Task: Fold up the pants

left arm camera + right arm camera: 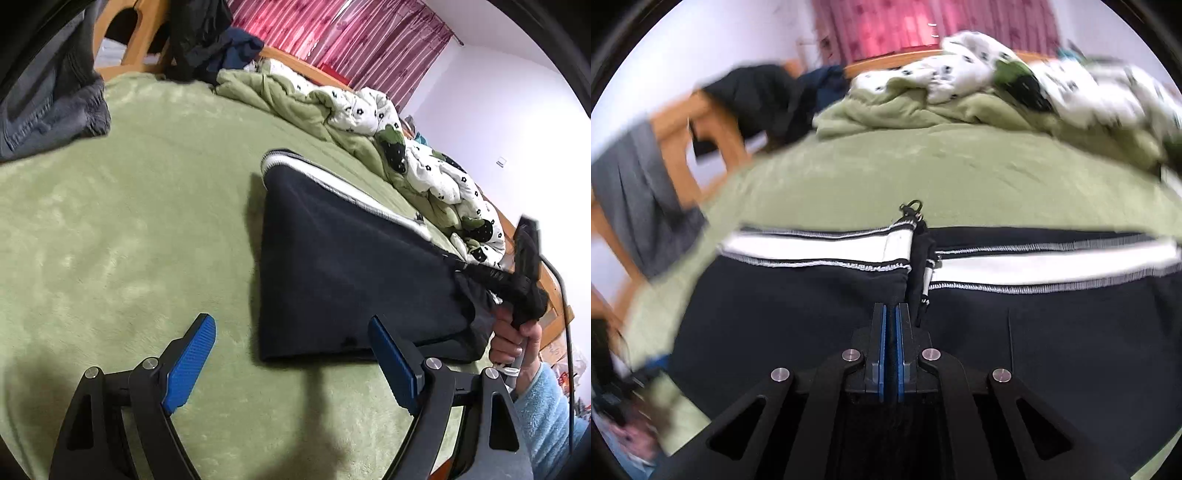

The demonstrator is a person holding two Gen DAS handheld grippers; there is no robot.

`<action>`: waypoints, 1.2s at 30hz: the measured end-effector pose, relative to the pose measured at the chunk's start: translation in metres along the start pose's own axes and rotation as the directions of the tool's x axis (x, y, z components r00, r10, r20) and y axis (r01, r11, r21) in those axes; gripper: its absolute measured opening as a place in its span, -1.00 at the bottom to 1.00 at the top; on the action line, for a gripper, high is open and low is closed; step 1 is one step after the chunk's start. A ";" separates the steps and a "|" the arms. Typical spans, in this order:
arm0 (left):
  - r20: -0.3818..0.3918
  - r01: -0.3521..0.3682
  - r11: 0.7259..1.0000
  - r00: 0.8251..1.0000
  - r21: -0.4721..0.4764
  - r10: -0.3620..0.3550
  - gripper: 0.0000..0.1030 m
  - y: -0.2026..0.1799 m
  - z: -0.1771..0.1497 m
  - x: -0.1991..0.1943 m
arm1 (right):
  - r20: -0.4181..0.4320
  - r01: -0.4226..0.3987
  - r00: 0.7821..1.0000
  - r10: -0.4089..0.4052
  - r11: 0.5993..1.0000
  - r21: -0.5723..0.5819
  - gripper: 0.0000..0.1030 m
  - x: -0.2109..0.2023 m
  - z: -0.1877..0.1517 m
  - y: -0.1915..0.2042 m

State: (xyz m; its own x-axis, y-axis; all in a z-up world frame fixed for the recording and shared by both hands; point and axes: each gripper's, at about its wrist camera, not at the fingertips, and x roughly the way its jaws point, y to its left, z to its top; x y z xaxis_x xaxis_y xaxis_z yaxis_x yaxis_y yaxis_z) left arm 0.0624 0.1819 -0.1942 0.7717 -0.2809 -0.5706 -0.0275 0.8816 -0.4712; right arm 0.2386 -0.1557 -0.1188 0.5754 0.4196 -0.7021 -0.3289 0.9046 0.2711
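Dark pants on the green bed, one end in my right tool.

The pants (pixel 343 266) lie right of centre, white-striped edge toward the rumpled quilt (pixel 406 147); bare bed (pixel 129 221) spreads left. My right tool (pixel 891 332) pinches them; my left tool (pixel 291 354) hovers spread wide, holding nothing.

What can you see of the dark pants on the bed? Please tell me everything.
The pants look like soft navy or black knit with a white side stripe edged in grey stitching. They lie folded on the green blanket, one end lifted. The right gripper is shut on the fabric, near a small zipper pull. The left gripper is open beside the near edge, not gripping.
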 end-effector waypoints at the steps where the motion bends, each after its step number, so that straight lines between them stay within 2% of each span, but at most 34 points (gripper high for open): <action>1: 0.007 0.011 1.000 1.000 0.001 -0.011 0.62 -0.001 0.004 -0.001 | -0.049 0.022 0.999 -0.022 1.000 -0.012 -0.89 0.013 -0.005 -0.001; 3: 0.005 0.033 0.999 0.999 0.004 -0.033 0.62 -0.005 0.019 0.000 | -0.122 0.054 0.991 -0.058 0.998 -0.043 -0.79 0.029 -0.014 -0.002; 4: -0.001 0.044 0.999 0.999 0.010 -0.044 0.62 -0.009 0.026 0.002 | -0.116 0.050 0.992 -0.055 0.998 -0.046 -0.77 0.028 -0.016 -0.002; 7: -0.011 0.079 0.994 0.997 0.081 -0.079 0.62 -0.029 0.057 0.012 | -0.010 0.058 0.998 -0.057 0.998 0.012 -0.70 -0.006 -0.017 -0.004; 10: 0.010 0.068 0.987 0.997 0.146 -0.070 0.62 -0.048 0.087 0.033 | 0.071 0.025 0.997 -0.024 1.000 -0.010 -0.70 -0.035 -0.024 0.006; 13: 0.000 0.091 0.987 0.996 0.136 -0.092 0.62 -0.054 0.108 0.064 | 0.104 0.023 0.994 -0.016 0.998 -0.064 -0.70 -0.051 -0.040 0.017; 14: -0.036 0.099 0.988 0.995 0.121 -0.095 0.62 -0.052 0.109 0.081 | 0.098 0.018 0.995 -0.010 0.996 -0.083 -0.70 -0.053 -0.045 0.018; 17: -0.131 0.008 0.998 0.991 0.068 0.001 0.60 -0.034 0.098 0.125 | 0.046 0.053 0.998 -0.048 0.992 -0.119 -0.70 -0.040 -0.069 0.024; 18: -0.154 0.013 0.999 0.988 0.034 -0.008 0.59 -0.026 0.091 0.134 | 0.014 0.041 0.999 -0.039 0.992 -0.116 -0.70 -0.032 -0.080 0.021; 19: -0.135 0.025 0.999 0.991 0.023 -0.021 0.59 -0.025 0.088 0.131 | 0.006 0.037 0.999 -0.036 0.993 -0.109 -0.65 -0.029 -0.087 0.019; 20: -0.121 0.027 0.999 0.992 0.023 -0.024 0.60 -0.026 0.089 0.124 | 0.016 0.043 0.999 -0.041 0.995 -0.093 -0.60 -0.030 -0.090 0.016; 22: -0.144 0.001 1.000 0.990 0.011 0.001 0.60 -0.027 0.088 0.114 | 0.021 0.036 0.999 -0.034 0.997 -0.068 -0.53 -0.031 -0.090 0.013; 25: -0.124 0.032 0.999 0.992 -0.032 -0.036 0.60 -0.021 0.068 0.092 | 0.027 0.005 1.000 -0.005 1.000 -0.021 -0.51 -0.033 -0.091 0.006; 27: -0.116 0.028 1.000 0.993 -0.006 -0.029 0.60 -0.024 0.049 0.076 | 0.005 -0.010 1.000 0.010 1.000 -0.024 -0.46 -0.031 -0.096 0.006; 29: -0.081 -0.018 0.998 0.996 0.056 0.023 0.60 -0.033 0.031 0.054 | -0.003 -0.011 1.000 0.011 0.999 -0.049 -0.43 -0.036 -0.098 0.009; 31: -0.062 -0.057 0.995 0.996 0.077 0.062 0.61 -0.040 0.022 0.035 | -0.010 -0.023 1.000 0.022 0.998 -0.055 -0.31 -0.043 -0.098 0.008; 32: -0.069 -0.056 0.997 0.996 0.060 0.060 0.61 -0.039 0.017 0.026 | -0.007 -0.025 1.000 0.025 0.999 -0.044 -0.26 -0.050 -0.099 0.006; 34: -0.086 -0.025 0.999 0.996 -0.040 0.021 0.62 -0.025 0.006 0.013 | -0.001 -0.044 0.999 0.044 0.999 -0.010 -0.21 -0.064 -0.102 -0.003; 36: -0.098 -0.015 0.990 0.995 -0.143 0.001 0.61 -0.008 -0.002 0.012 | 0.005 -0.026 1.000 0.026 0.999 0.026 -0.21 -0.076 -0.106 -0.012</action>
State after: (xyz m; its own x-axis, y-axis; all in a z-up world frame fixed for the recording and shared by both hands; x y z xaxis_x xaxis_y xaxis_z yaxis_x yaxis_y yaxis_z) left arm 0.0709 0.1710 -0.1984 0.7054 -0.3160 -0.6345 -0.1300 0.8223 -0.5540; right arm 0.1193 -0.2066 -0.1382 0.5700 0.4433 -0.6917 -0.3239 0.8950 0.3067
